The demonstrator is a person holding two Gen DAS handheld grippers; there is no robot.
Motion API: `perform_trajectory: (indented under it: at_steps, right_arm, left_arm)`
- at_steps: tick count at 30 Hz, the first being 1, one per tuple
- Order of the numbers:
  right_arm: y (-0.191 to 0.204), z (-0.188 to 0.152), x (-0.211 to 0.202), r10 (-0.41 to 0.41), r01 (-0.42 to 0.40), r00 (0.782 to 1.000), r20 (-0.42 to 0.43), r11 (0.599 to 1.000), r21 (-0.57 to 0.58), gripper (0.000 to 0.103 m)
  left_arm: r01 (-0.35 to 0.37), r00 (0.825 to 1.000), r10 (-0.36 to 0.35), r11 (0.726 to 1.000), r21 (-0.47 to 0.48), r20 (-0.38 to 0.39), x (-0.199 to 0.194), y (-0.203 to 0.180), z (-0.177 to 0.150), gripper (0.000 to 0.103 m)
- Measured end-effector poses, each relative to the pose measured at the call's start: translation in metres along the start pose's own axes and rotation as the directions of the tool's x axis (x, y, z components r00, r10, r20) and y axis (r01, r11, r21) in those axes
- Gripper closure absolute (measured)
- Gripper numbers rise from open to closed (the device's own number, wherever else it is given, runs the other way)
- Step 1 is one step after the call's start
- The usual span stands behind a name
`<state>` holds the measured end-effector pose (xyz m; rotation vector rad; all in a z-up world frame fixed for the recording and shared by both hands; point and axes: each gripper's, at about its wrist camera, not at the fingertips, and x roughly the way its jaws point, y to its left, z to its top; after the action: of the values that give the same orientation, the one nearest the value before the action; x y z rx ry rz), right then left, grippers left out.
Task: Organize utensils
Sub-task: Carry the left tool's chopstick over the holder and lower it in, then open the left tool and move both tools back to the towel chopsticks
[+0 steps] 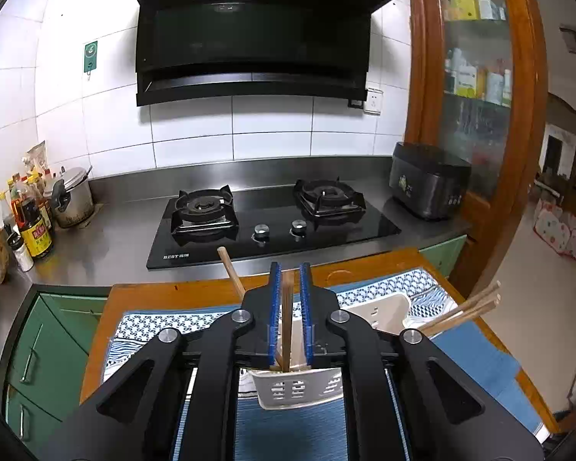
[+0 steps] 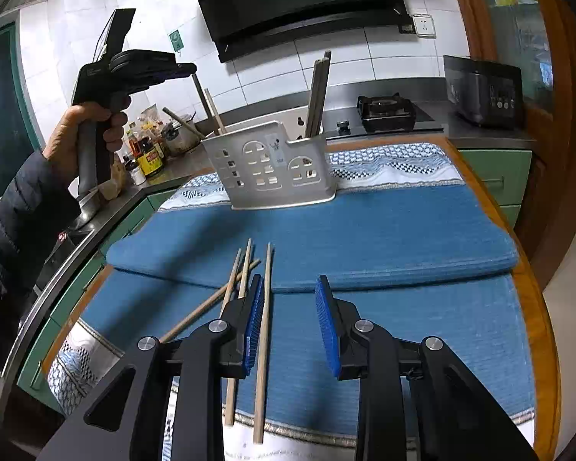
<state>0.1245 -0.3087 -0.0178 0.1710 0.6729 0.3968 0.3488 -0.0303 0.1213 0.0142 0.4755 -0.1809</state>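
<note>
My left tongs (image 1: 290, 307) stand slightly parted around a chopstick (image 1: 287, 322) over the holder (image 1: 299, 386); I let it drop in upright. My right tongs (image 2: 290, 320) are spread over loose chopsticks (image 2: 263, 338) on the table (image 2: 403, 238), holder at 12 o'clock.

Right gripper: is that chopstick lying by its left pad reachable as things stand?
Probably yes. The right gripper is open, and the chopstick lies loose on the blue cloth just inside its left pad, with nothing on top of it.

A home kitchen: black two-burner gas hob (image 1: 272, 219) in a steel counter (image 1: 107, 242) beyond the fingers, black range hood (image 1: 253, 38) above, white tiled wall (image 1: 230, 126).
</note>
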Motion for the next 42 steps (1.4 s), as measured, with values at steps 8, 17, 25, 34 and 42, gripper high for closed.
perform_trajectory:
  at_steps: [8, 17, 25, 34, 42]
  right_arm:
    - [0.011, -0.035, 0.003, -0.009, 0.008, 0.996, -0.086, 1.000, -0.013, 0.076]
    - [0.029, -0.074, 0.019, 0.011, -0.016, 0.983, -0.183, 1.000, -0.026, 0.082]
    - [0.042, -0.081, 0.034, -0.030, 0.015, 0.979, -0.201, 0.997, -0.076, 0.083]
    - [0.045, -0.087, 0.040, -0.120, 0.093, 0.969, -0.215, 0.987, -0.132, 0.086]
    - [0.045, -0.091, 0.043, -0.143, 0.115, 0.964, -0.224, 0.984, -0.133, 0.096]
  left_arm:
    - [-0.008, 0.997, 0.004, 0.999, 0.041, 0.080, -0.042, -0.012, 0.001, 0.063]
    - [0.009, 0.998, -0.013, 0.998, 0.061, 0.068, -0.098, -0.013, -0.055, 0.056]
    - [0.026, 0.999, -0.026, 0.999, 0.027, -0.022, -0.127, 0.001, -0.130, 0.056]
    - [0.068, 0.979, -0.072, 0.997, -0.030, -0.191, -0.137, 0.003, -0.227, 0.056]
    - [0.164, 0.933, -0.183, 0.983, -0.088, -0.309, -0.128, -0.030, -0.278, 0.058]
